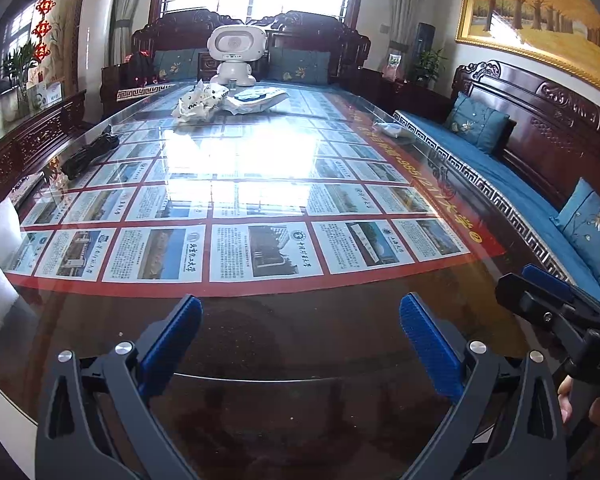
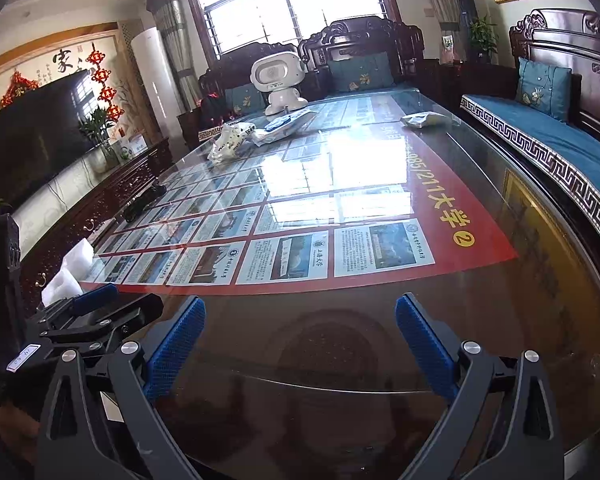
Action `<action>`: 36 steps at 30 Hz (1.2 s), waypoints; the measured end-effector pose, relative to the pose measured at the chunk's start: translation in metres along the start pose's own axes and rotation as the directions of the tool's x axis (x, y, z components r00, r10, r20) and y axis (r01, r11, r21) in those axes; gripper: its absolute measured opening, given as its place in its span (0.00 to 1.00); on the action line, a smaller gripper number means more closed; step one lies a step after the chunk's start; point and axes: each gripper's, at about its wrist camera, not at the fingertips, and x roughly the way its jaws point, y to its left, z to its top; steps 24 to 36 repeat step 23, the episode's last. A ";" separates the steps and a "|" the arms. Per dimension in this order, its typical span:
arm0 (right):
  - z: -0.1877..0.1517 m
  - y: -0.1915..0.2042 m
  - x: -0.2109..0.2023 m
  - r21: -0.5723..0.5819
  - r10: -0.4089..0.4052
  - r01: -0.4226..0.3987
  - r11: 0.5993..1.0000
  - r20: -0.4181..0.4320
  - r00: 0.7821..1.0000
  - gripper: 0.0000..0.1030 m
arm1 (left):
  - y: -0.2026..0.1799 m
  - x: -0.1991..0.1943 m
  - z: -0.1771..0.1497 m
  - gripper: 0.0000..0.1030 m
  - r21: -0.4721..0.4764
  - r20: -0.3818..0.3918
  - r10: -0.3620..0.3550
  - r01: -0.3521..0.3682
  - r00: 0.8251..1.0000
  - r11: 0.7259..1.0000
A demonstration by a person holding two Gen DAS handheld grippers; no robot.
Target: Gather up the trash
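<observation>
Left wrist view shows the left gripper spread wide and empty above the near counter edge, so it should travel well ahead, staying low, to the crumpled white wrapper beside the flat packet, while the right gripper also gapes empty.

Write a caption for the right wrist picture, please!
Open right gripper above glass table, crumpled bag far off.

We are seeing daylight pouring through the tall barred window far ahead of the jaws, blowing out white and glaring off the glossy glass-topped table. Fisheye bending is curving the edges, and the corners are darkening.
</observation>
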 end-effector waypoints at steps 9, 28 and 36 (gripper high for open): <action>0.000 0.000 0.002 0.008 0.006 -0.006 1.000 -0.005 1.000 0.90 | -0.015 -0.013 -0.004 0.96 0.065 0.051 0.093 -0.096 0.994 0.993; 0.000 -0.001 0.001 0.010 0.003 -0.003 1.000 -0.007 1.000 0.90 | 0.000 -0.004 0.000 0.96 0.013 -0.018 0.098 -0.097 0.995 0.995; 0.000 -0.001 0.001 0.010 0.003 -0.003 1.000 -0.007 1.000 0.90 | 0.000 -0.004 0.000 0.96 0.013 -0.018 0.098 -0.097 0.995 0.995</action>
